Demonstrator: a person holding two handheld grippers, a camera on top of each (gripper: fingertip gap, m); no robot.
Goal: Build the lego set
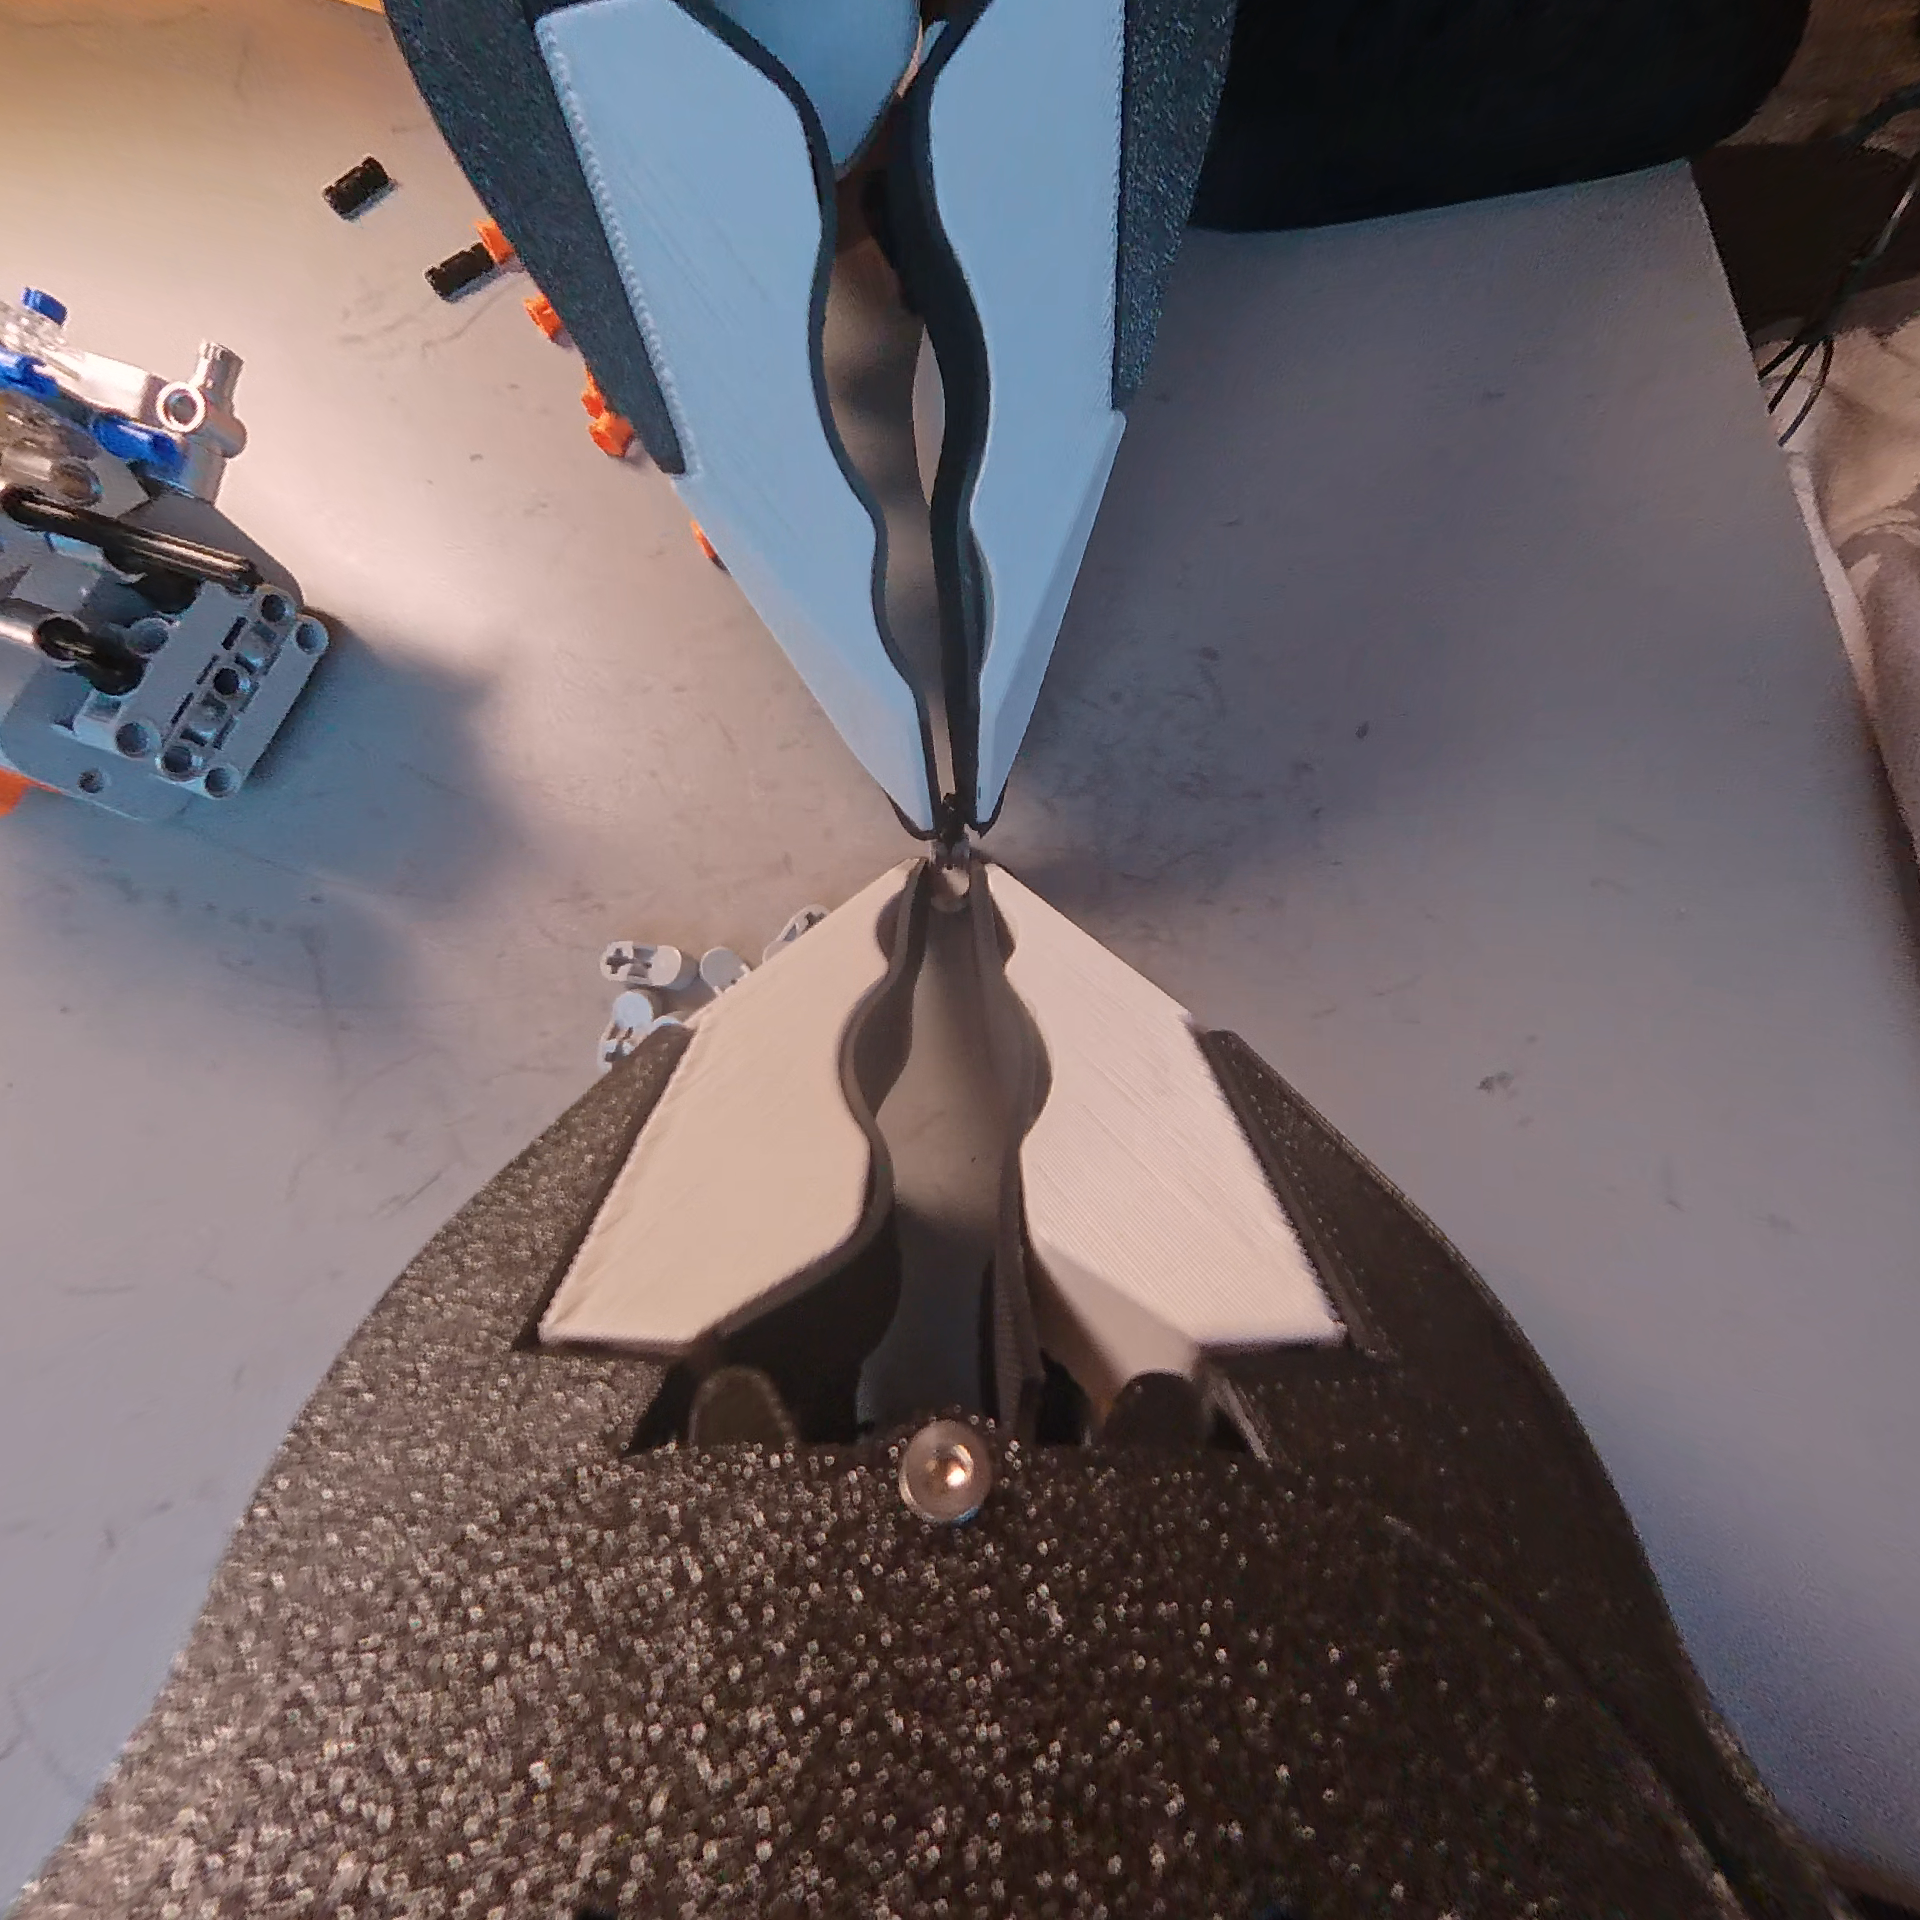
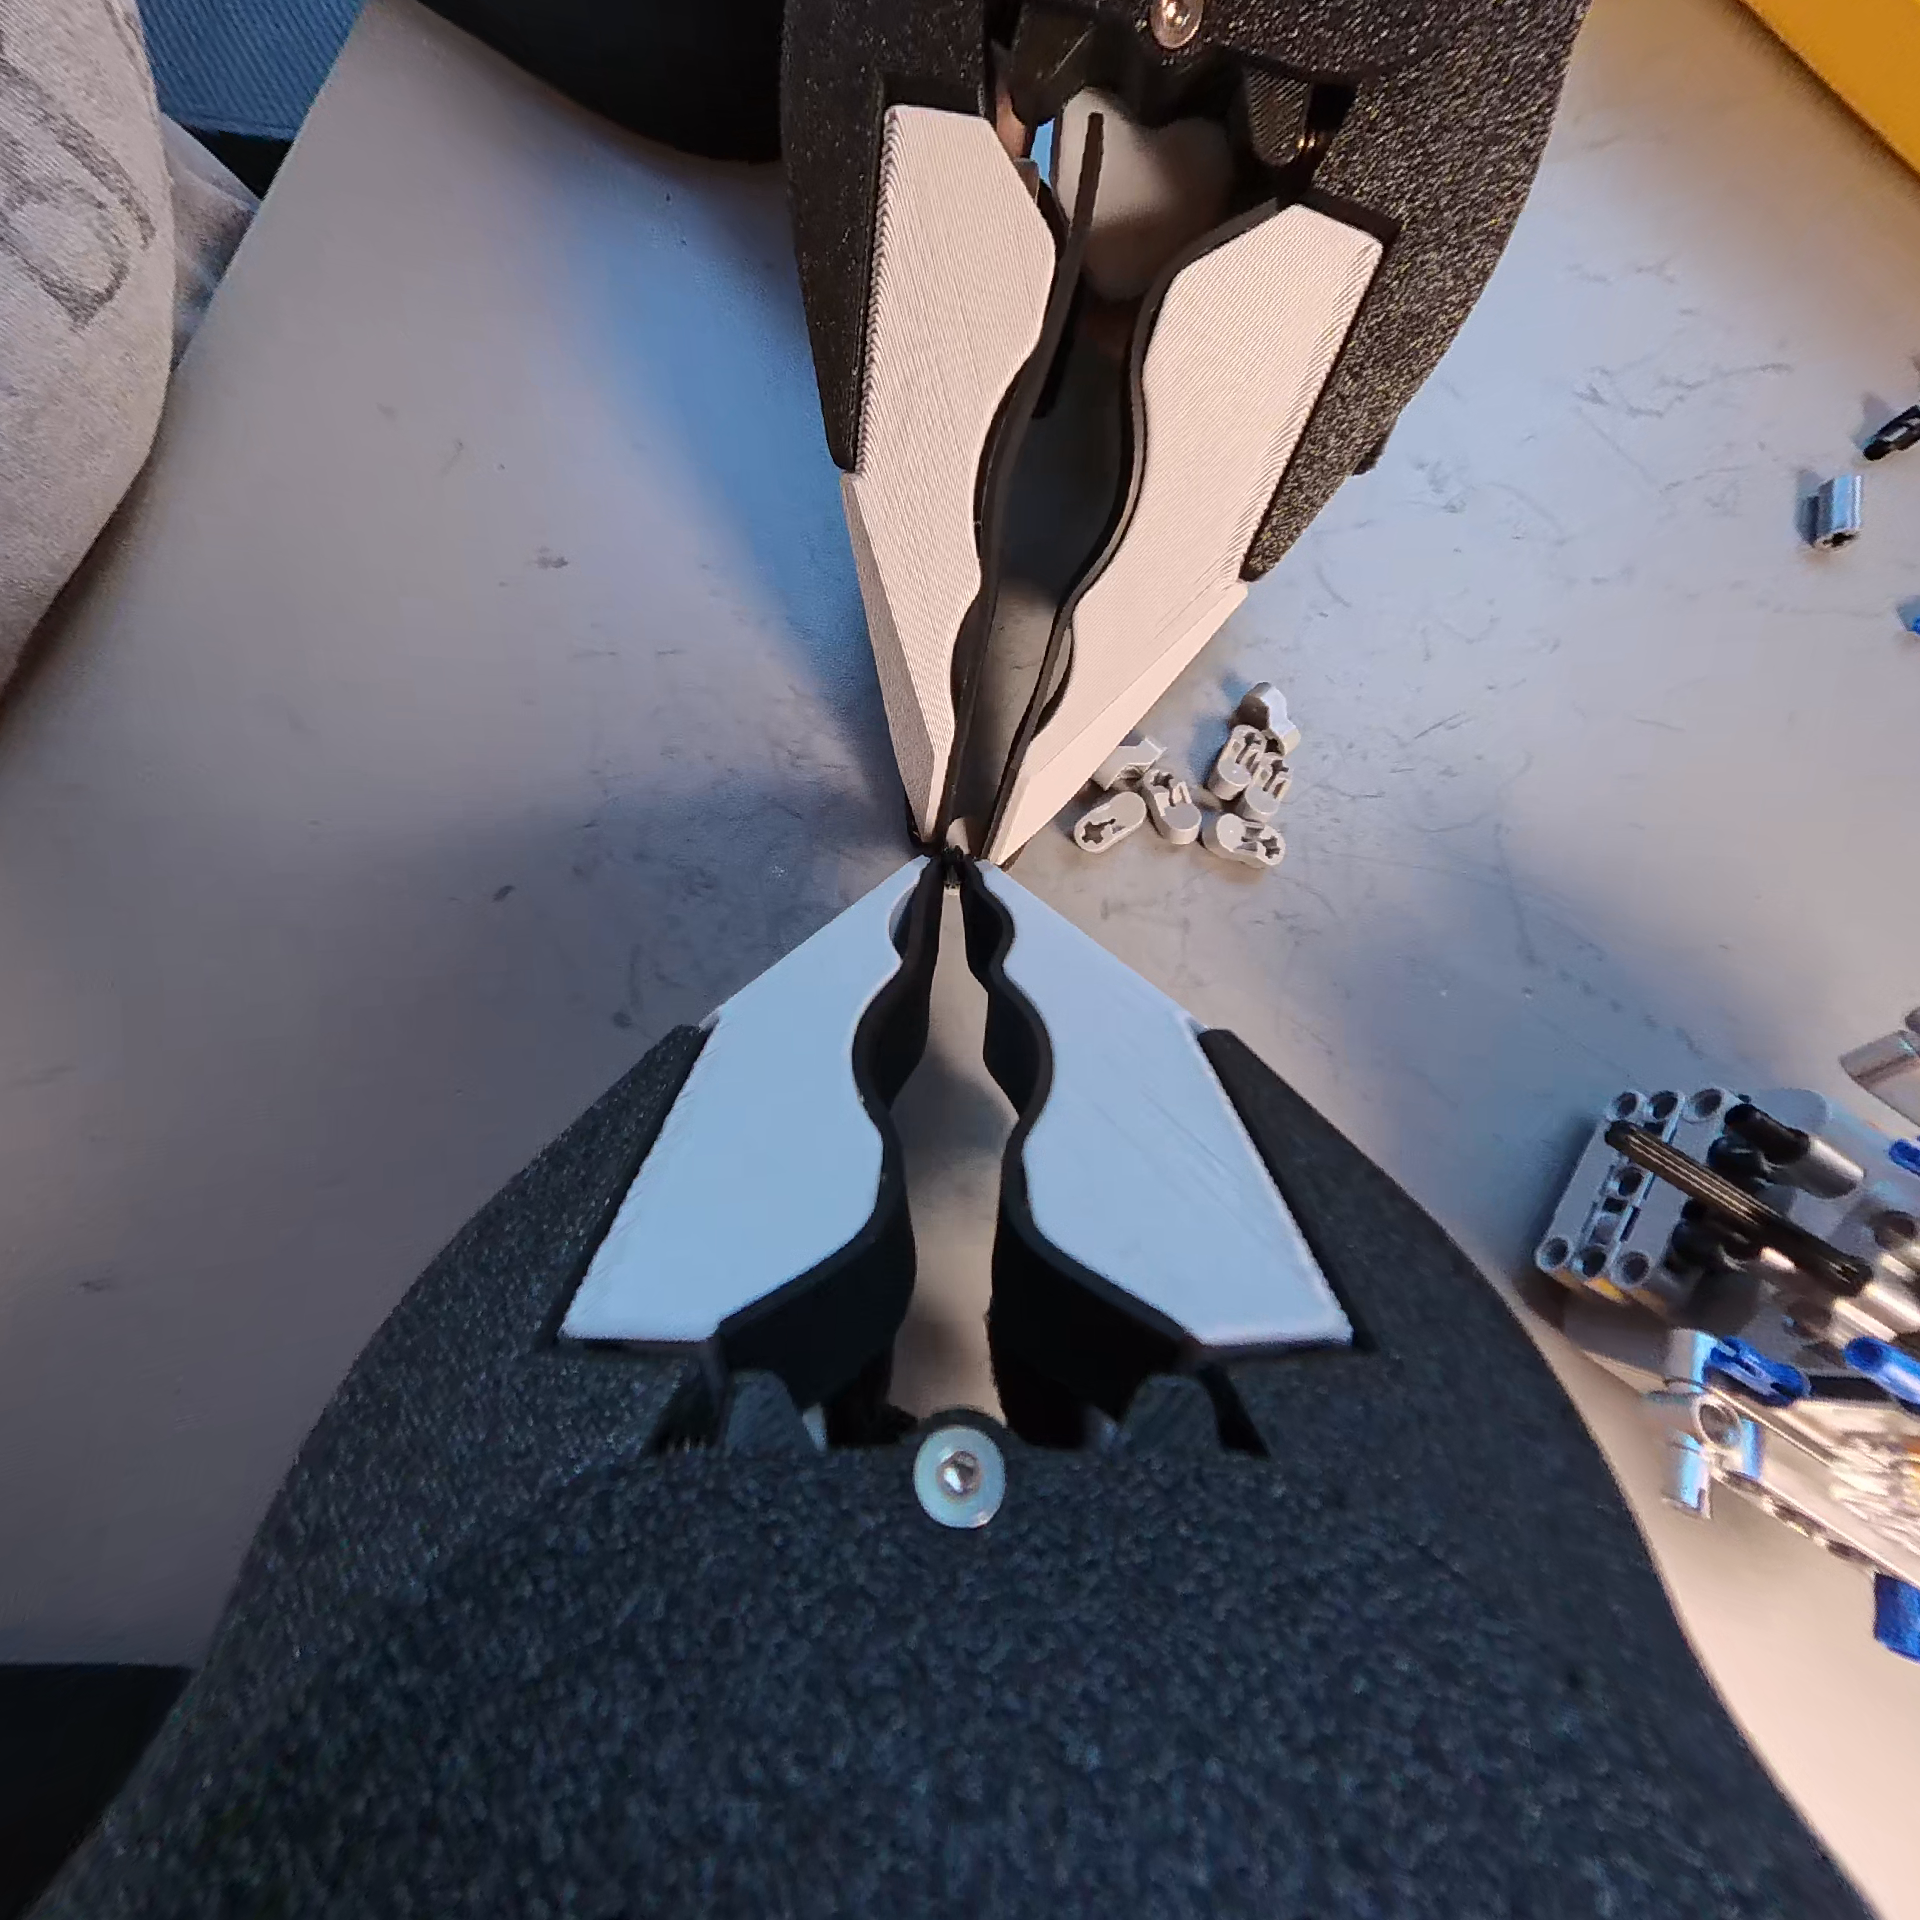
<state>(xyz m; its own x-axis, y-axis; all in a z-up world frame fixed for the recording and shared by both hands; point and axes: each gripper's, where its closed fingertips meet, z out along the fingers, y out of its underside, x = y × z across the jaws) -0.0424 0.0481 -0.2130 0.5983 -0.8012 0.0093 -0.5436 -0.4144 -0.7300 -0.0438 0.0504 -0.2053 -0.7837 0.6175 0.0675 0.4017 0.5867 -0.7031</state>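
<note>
While both pairs of tongs meet tip to tip over the pale grey, scuffed worktop [image 1: 1351, 831], the biggest loose thing on it is a grey beam-and-pin building-brick assembly with blue connectors and black axles [image 1: 135, 623], lying well off to the side. Next in size, a small heap of light grey plastic connector pieces with cross-shaped holes [image 2: 1205, 790] sits just beside the left tongs' tips. A few black and orange pins [image 1: 468, 265] lie scattered farther off, partly hidden behind the right tongs.

Left tongs [image 1: 948, 873], white wavy-edged fingers in a black speckled body, are drawn nearly together, clamped on a tiny grey piece [image 1: 948, 899] at their very tips. Right tongs [image 2: 951, 868] are likewise almost closed, their tips pinching a tiny dark part [image 1: 948, 831] that touches the grey piece; its shape is too small to tell.
</note>
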